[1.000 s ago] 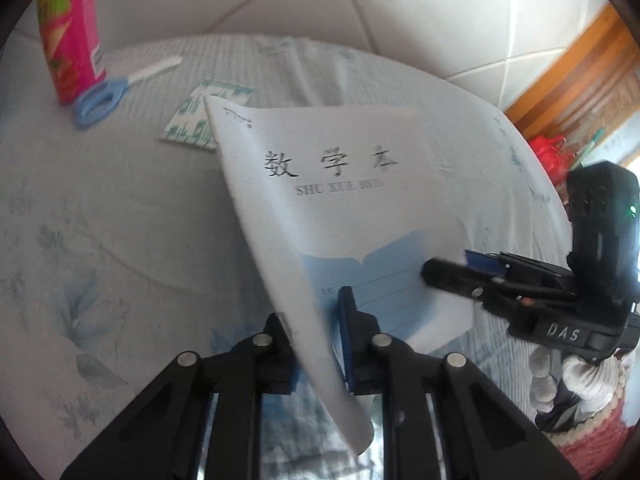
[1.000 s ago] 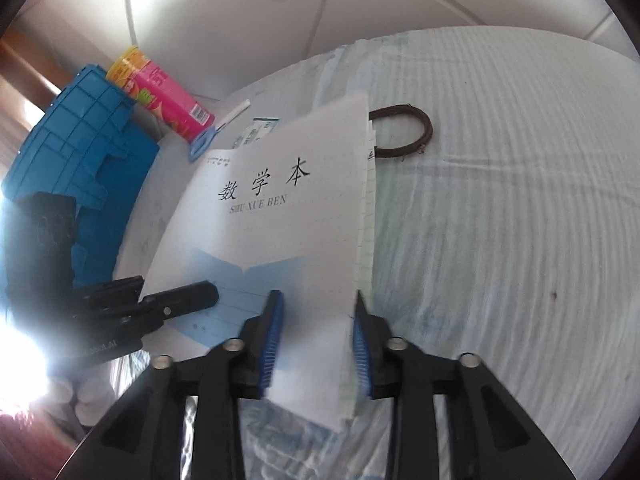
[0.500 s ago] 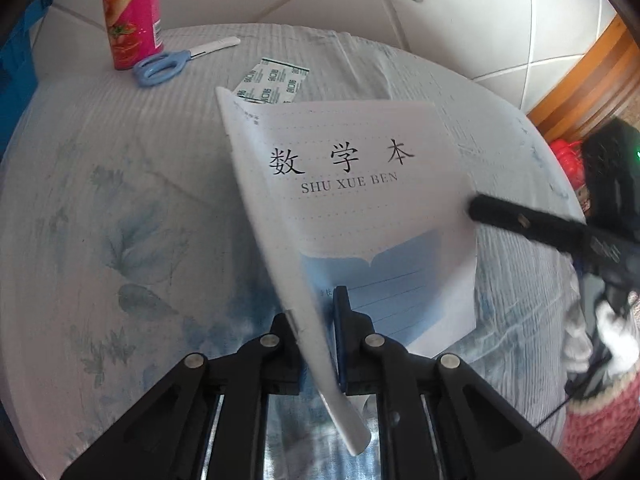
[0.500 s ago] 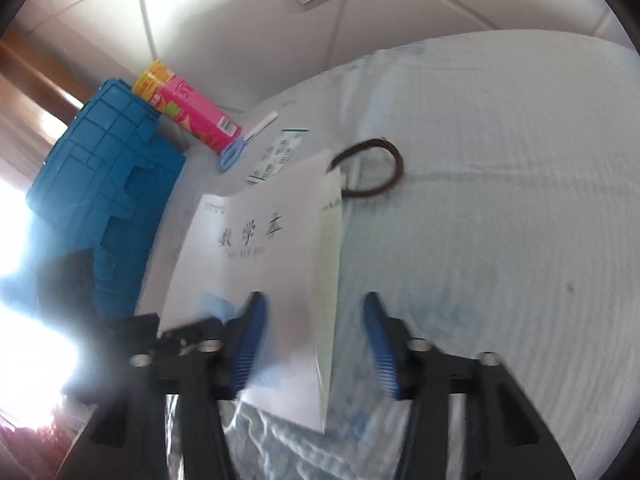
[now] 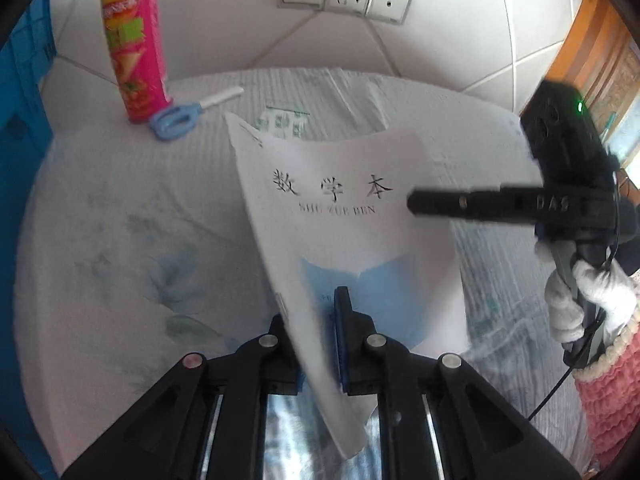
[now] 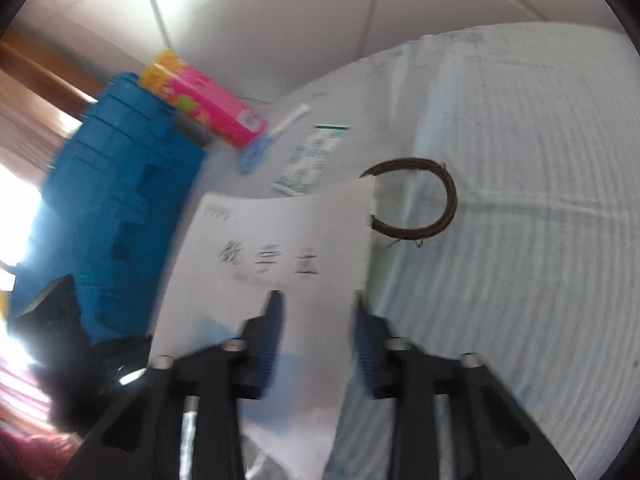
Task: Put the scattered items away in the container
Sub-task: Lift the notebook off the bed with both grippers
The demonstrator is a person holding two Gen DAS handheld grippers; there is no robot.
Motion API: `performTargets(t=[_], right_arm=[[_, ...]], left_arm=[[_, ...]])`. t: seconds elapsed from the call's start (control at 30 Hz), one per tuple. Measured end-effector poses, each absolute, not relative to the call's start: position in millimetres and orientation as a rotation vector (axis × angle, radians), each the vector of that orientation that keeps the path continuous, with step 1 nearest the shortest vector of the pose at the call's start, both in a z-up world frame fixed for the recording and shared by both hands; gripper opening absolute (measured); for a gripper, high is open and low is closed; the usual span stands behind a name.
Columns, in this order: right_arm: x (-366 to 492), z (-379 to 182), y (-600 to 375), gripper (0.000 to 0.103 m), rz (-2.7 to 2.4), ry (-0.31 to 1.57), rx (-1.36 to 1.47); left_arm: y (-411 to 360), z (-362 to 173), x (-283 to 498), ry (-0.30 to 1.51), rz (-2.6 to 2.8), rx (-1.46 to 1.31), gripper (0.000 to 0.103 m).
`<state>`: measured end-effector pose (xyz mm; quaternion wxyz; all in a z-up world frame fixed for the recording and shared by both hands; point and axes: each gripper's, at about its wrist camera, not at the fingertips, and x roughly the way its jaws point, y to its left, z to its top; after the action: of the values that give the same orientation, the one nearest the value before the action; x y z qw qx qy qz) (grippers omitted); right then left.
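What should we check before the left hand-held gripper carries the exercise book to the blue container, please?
1. Left hand-held gripper shut on the exercise book: ok, its pads clamp the lower edge.
2. Right hand-held gripper has let go: ok, its jaws stand open and apart, with the book only in front of them.
3. Book lifted off the bedsheet: ok, it stands tilted above the cloth.
4. Firm hold: cannot tell, since the cover bends and only the edge is gripped.
5. Blue container in view: ok, left of the book in the right wrist view.
6. Room inside the container: cannot tell, as its interior is hidden.
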<state>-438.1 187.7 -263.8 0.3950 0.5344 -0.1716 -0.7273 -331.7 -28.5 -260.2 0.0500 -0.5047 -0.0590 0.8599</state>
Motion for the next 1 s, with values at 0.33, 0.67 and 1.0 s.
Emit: performTargets(t=[0.33,0.67,1.0], right_arm=[[-436.5,-282.1,167.2,0.023,-1.856,-0.403,1.441],[-441.0,-280.6,156.8,0.029,-1.842,-0.427,1.437],[-434.6,-275.5,132.5,0.041,-1.81,-0.362,1.409]], left_arm=[[-48.4,-288.8,-324.0,-0.21,2.617,-1.677,0.013],[-58.4,-294.2,-323.4,-0.291,2.61,-1.659,0.013],[-62.4,-295.2,-322.0,-0.335,2.613,-1.64,0.014]])
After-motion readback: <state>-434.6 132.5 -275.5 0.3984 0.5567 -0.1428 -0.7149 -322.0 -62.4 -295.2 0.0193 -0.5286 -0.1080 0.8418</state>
